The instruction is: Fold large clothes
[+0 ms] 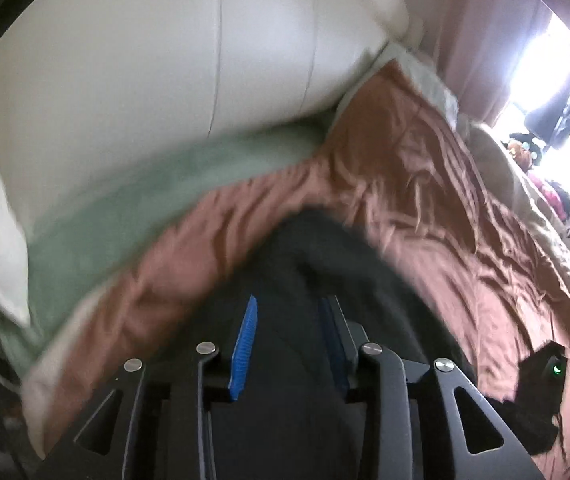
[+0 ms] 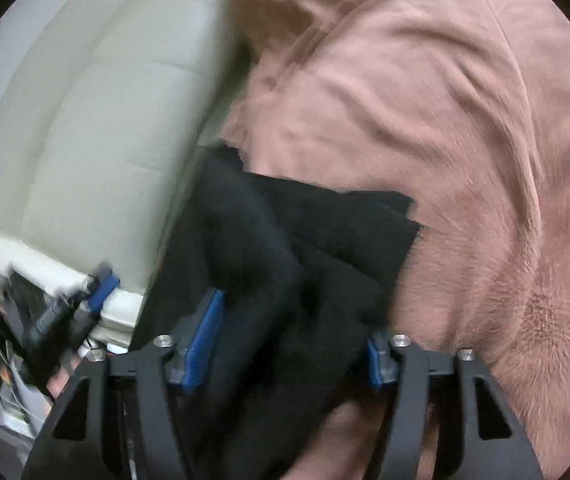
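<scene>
A black garment [image 1: 325, 248] lies bunched on a brown-pink bedspread [image 1: 425, 184]. My left gripper [image 1: 291, 304] hovers low over it. Its blue pads stand apart, with dark cloth below the gap and nothing pinched. In the right wrist view the same black garment [image 2: 305, 232] shows folded layers with a squared corner on the bedspread [image 2: 425, 120]. My right gripper [image 2: 293, 320] is open wide. Cloth lies between its pads, and the pads do not press on it.
A white padded headboard [image 1: 145, 80] and a pale green sheet [image 1: 145, 200] border the bed. A bright window [image 1: 545, 60] and a clutter of soft items [image 1: 525, 152] sit at the far right. A blurred black and blue device [image 2: 101, 284] is off the bed's edge.
</scene>
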Motion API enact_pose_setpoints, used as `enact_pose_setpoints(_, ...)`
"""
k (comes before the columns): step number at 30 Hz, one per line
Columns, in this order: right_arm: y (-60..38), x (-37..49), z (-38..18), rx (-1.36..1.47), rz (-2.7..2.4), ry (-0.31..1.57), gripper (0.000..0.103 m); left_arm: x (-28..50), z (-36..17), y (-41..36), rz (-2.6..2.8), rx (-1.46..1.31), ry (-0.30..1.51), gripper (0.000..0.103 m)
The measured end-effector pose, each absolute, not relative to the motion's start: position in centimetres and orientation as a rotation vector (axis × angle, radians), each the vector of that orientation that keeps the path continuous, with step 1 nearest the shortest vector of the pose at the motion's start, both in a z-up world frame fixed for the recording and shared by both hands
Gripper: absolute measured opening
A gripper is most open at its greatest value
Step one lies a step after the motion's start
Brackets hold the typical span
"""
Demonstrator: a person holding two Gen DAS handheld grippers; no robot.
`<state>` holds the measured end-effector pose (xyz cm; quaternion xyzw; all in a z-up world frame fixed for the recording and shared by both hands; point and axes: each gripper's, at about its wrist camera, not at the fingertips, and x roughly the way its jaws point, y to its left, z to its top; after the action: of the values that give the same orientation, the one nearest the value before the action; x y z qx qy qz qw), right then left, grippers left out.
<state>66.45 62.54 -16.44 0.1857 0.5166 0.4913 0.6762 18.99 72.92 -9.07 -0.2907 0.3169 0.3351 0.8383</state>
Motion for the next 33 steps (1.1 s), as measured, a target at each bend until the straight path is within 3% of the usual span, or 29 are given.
enact_pose_setpoints(6,62.3,64.5,-14.5,0.357,1.114,1.144,0.059,16.5,-11.1,70.0,0.714,-0.602,0.734,0.035)
enact_pose_setpoints(15,59.5,60.6,-8.5,0.239,1.052,1.102,0.059,13.8,-9.0,63.5,0.703,-0.582,0.752,0.035)
enact_pose_setpoints(19,57.4,58.9,-5.4,0.196,1.045,1.072,0.074,13.0,-6.9,60.3,0.701,-0.573,0.730,0.036)
enact_pose_setpoints(21,56.5,57.8,-3.8,0.165,1.056,1.053,0.076,12.9,-5.6,58.6,0.699,-0.562,0.712,0.048)
enact_pose_setpoints(23,55.7,56.5,-2.6,0.111,1.058,1.042,0.076,12.6,-4.3,56.8,0.701,-0.545,0.685,0.072)
enact_pose_setpoints(25,54.3,55.5,-1.3,0.068,1.047,1.008,0.077,12.0,-2.6,54.5,0.703,-0.511,0.658,0.076)
enact_pose_setpoints(28,51.3,55.0,0.9,0.040,1.041,0.969,0.089,11.2,-0.7,51.9,0.701,-0.498,0.636,0.078)
enact_pose_setpoints(33,45.5,52.6,4.6,0.026,1.051,0.883,0.098,10.5,1.5,48.0,0.692,-0.474,0.618,0.088)
